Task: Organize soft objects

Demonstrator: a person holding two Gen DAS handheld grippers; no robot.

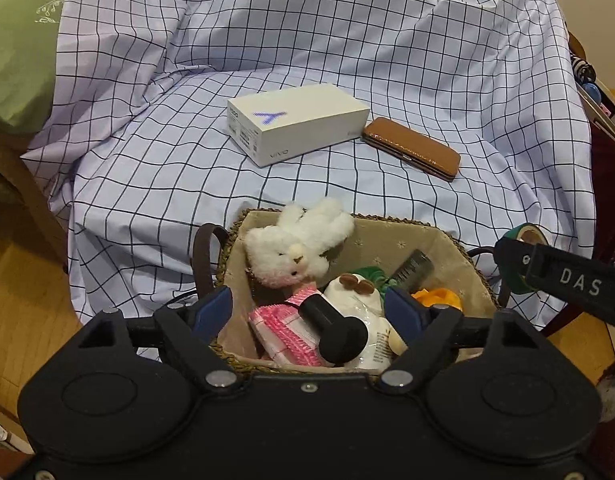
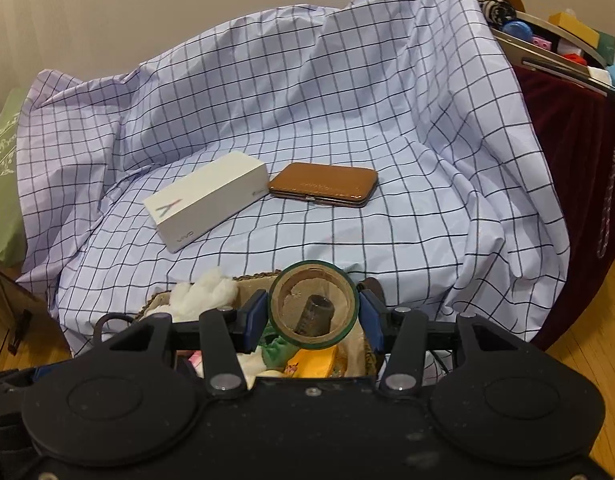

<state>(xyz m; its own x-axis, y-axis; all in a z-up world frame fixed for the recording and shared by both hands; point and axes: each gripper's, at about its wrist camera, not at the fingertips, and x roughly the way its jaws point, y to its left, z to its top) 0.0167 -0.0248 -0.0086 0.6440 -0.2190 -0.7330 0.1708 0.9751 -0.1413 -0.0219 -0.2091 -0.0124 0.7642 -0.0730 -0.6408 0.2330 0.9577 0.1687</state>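
Both jaws differ: the right gripper (image 2: 313, 318) pinches a green tape roll (image 2: 313, 305) between its blue pads, hole facing the camera and axis along the fingers, apparently lifted clear of the basket (image 1: 463, 252), while the left gripper (image 1: 309, 310) hangs wide open and empty above it. Inside, the white plush bunny (image 1: 297, 242) leans on the far-left rim, ears pointing up-right toward the white box (image 1: 297, 122) and brown case (image 1: 413, 147) on the checked sheet (image 1: 347, 40).
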